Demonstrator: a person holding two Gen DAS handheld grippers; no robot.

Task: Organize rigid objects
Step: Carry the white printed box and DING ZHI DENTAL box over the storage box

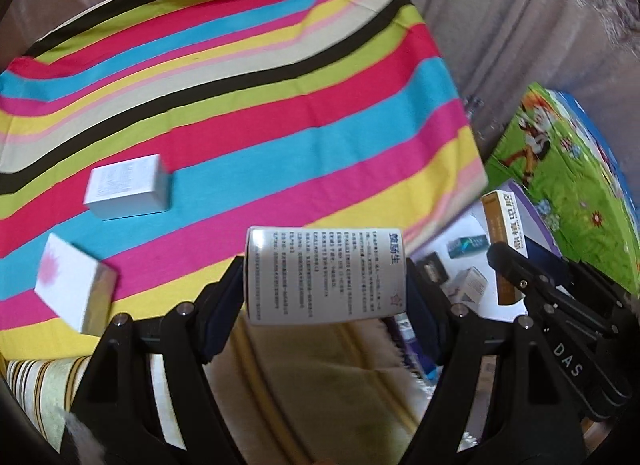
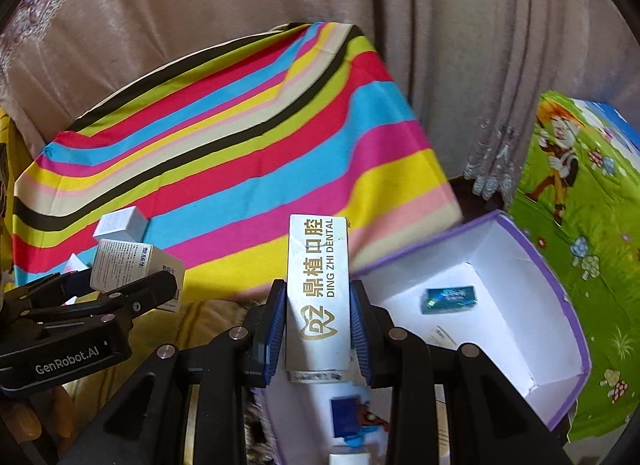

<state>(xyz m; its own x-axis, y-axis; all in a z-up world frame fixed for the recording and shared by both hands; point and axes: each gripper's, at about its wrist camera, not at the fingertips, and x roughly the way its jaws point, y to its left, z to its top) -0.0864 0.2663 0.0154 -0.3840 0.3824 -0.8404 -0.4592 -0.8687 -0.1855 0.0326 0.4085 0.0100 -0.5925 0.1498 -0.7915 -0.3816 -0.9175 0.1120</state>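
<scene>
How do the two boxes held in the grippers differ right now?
The dental box in the right gripper is long and narrow, with gold lettering; the box with black print in the left gripper is shorter and wider, covered in small text. The dental box points along its gripper's fingers; the other lies across them. Both are white cartons, clamped and off the striped cloth.

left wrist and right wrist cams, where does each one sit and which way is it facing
Left wrist: sits on the left gripper, looking down along its fingers at the white text box it grips, striped cloth beyond; right gripper shows at right.
Right wrist: sits on the right gripper, looking down at the dental box it clamps, over the purple-edged box; left gripper shows at left.
Shared: cloth, both held boxes, purple-edged box, each other's gripper.
</scene>
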